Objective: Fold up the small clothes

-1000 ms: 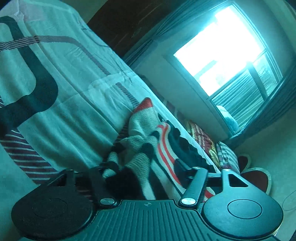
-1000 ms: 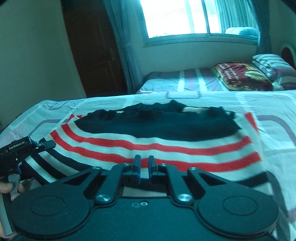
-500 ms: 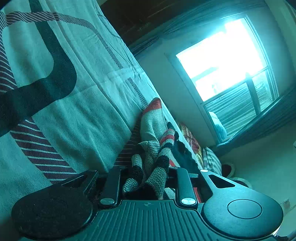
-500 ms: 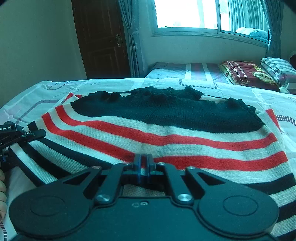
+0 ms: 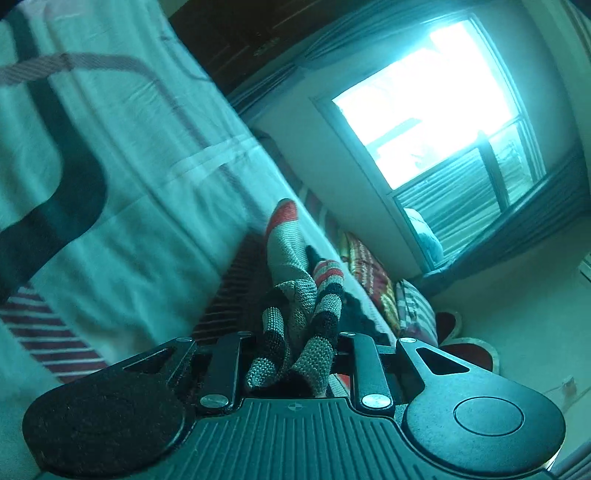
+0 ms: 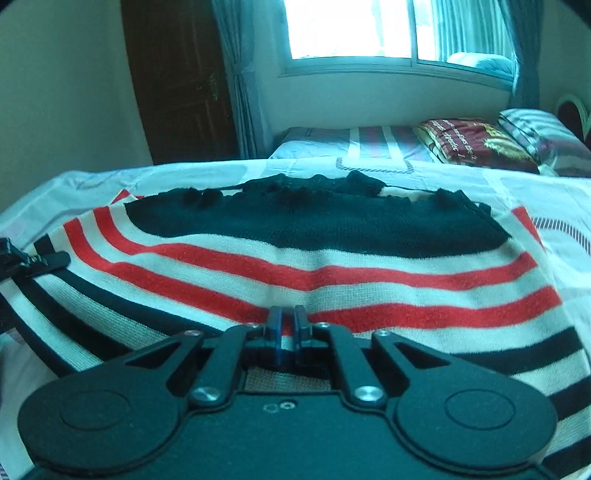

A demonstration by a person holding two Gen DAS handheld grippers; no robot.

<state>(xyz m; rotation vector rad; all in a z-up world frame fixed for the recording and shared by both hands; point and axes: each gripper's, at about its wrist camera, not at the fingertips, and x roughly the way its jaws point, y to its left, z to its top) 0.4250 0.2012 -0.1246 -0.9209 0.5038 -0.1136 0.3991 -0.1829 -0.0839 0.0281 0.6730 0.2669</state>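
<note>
Bedsheet under everything, window behind. At the left edge my left gripper is clamped on a bunched corner of the sweater; its jaws have just been closing. The sweater lies spread flat — no fold made yet. My right gripper pinches the near hem. Every fold is left to do.

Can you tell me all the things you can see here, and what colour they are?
sweater: one, black with red, white and black stripes, spread on the bed
bed sheet: one, white with striped lines, under the sweater
second bed: one, striped, below the window
folded blanket: one, dark red, on the second bed
pillow: one, striped, beside the blanket
window: one, bright
door: one, dark brown
left gripper: jaws shut on the sweater
right gripper: jaws shut on the sweater
</note>
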